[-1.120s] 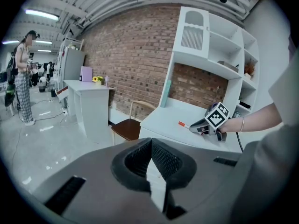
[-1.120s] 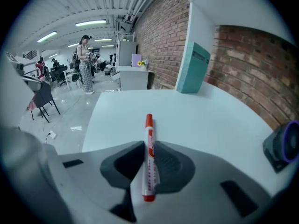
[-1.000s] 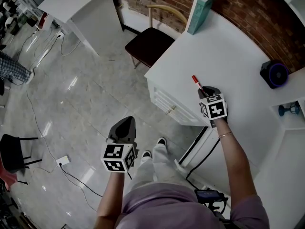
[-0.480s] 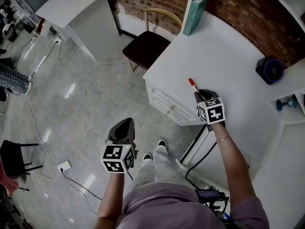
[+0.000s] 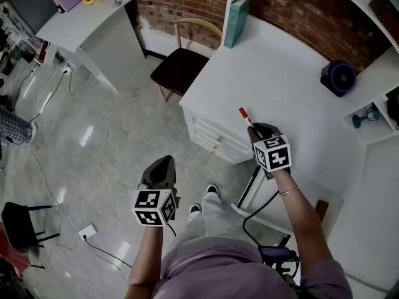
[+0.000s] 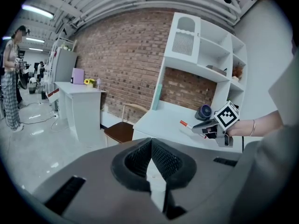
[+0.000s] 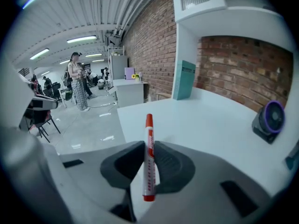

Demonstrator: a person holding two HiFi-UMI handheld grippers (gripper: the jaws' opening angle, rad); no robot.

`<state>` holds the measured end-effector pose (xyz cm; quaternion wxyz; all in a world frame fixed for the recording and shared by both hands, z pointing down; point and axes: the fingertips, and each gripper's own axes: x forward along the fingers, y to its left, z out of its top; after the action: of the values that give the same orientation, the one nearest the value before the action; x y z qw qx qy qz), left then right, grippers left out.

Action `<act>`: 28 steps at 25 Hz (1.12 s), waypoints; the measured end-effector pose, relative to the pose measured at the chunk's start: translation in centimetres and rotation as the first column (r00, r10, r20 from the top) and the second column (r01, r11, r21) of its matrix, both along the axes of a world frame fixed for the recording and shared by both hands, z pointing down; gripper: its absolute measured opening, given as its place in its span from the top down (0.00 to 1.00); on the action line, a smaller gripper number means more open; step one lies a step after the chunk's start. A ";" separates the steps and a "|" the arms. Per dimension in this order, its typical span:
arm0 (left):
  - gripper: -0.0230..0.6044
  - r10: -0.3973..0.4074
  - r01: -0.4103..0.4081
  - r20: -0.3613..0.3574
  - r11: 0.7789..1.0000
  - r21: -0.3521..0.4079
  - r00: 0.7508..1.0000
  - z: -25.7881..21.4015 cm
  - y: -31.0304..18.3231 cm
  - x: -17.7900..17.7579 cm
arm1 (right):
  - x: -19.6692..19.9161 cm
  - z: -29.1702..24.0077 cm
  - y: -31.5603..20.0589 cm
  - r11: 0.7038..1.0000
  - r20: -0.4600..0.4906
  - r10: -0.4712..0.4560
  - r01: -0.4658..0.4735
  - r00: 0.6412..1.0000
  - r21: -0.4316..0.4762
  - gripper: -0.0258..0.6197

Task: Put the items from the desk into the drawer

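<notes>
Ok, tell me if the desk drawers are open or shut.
Shut: in the head view the drawers sit flush with the desk front, none pulled out.

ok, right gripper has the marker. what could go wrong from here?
1. The drawers in the desk look closed, and the left gripper is shut and empty out over the floor, so nothing is ready to take the marker.
2. The right gripper pinches the marker partway along, with its red-capped end sticking well out. It could pivot, slip, or catch on the drawers.
</notes>
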<state>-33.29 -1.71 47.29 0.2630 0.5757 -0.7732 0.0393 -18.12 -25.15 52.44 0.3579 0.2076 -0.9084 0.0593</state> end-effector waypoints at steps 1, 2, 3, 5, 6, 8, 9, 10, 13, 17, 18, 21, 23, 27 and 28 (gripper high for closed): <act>0.96 0.009 -0.009 0.001 1.000 0.002 1.000 -0.1 0.1 0.1 | 0.3 -0.2 0.4 1.000 0.005 0.008 -0.008 1.000 0.001 0.85; 0.96 0.020 -0.020 0.001 1.000 0.003 1.000 -0.1 0.1 0.2 | 0.6 -0.5 0.8 1.000 0.011 0.015 -0.015 1.000 0.000 0.85; 0.96 0.030 -0.030 0.002 1.000 0.003 1.000 -0.2 0.2 0.3 | 0.9 -0.7 1.3 1.000 0.015 0.022 -0.022 1.000 0.000 0.85; 0.96 0.049 -0.049 0.002 0.999 0.004 0.999 -0.3 0.4 0.6 | 1.7 -1.1 2.1 0.999 0.020 0.037 -0.037 0.999 0.001 0.85; 0.96 0.059 -0.059 0.004 0.998 0.007 0.998 -0.3 0.4 0.7 | 2.1 -1.2 2.6 0.999 0.022 0.045 -0.045 0.999 0.000 0.85; 0.96 0.078 -0.078 0.006 0.997 0.010 0.997 -0.4 0.5 1.1 | 2.9 -1.4 3.3 0.998 0.025 0.061 -0.061 0.998 -0.001 0.85; 0.96 0.088 -0.088 0.005 0.996 0.012 0.996 -0.4 0.5 1.4 | 3.3 -1.4 3.7 0.998 0.027 0.069 -0.069 0.997 -0.003 0.85; 0.96 0.098 -0.098 0.003 0.995 0.012 0.995 -0.4 0.5 1.7 | 3.7 -1.3 4.1 0.997 0.028 0.077 -0.077 0.997 -0.005 0.85; 0.96 0.123 -0.123 0.002 0.992 0.013 0.992 -0.4 0.9 2.3 | 4.8 -1.3 5.5 0.994 0.031 0.105 -0.105 0.994 -0.015 0.85; 0.96 0.155 -0.155 0.001 0.988 0.019 0.988 -0.6 1.5 2.7 | 6.3 -1.3 7.6 0.989 0.038 0.145 -0.144 0.989 -0.034 0.85; 0.96 0.162 -0.162 0.001 0.987 0.021 0.987 -0.6 1.6 2.8 | 6.6 -1.4 8.1 0.987 0.040 0.155 -0.154 0.987 -0.037 0.85; 0.96 0.183 -0.183 -0.002 0.983 0.024 0.983 -0.5 1.8 3.2 | 7.8 -1.8 9.2 0.982 0.049 0.189 -0.187 0.981 -0.041 0.85; 0.96 0.201 -0.201 -0.006 0.979 0.026 0.980 -0.5 1.8 3.7 | 8.7 -1.9 9.9 0.976 0.054 0.215 -0.213 0.975 -0.045 0.85; 0.96 0.243 -0.242 -0.009 0.970 0.027 0.970 -0.5 1.7 4.7 | 10.7 -2.0 11.0 0.962 0.056 0.272 -0.269 0.961 -0.053 0.85; 0.96 0.253 -0.252 -0.010 0.967 0.027 0.968 -0.4 1.7 4.9 | 11.2 -1.9 11.3 0.958 0.056 0.285 -0.282 0.957 -0.055 0.85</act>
<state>-28.42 -0.06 46.86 0.2538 0.6729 -0.6923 0.0589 -6.95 -13.83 50.51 0.3215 0.3252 -0.8787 0.1375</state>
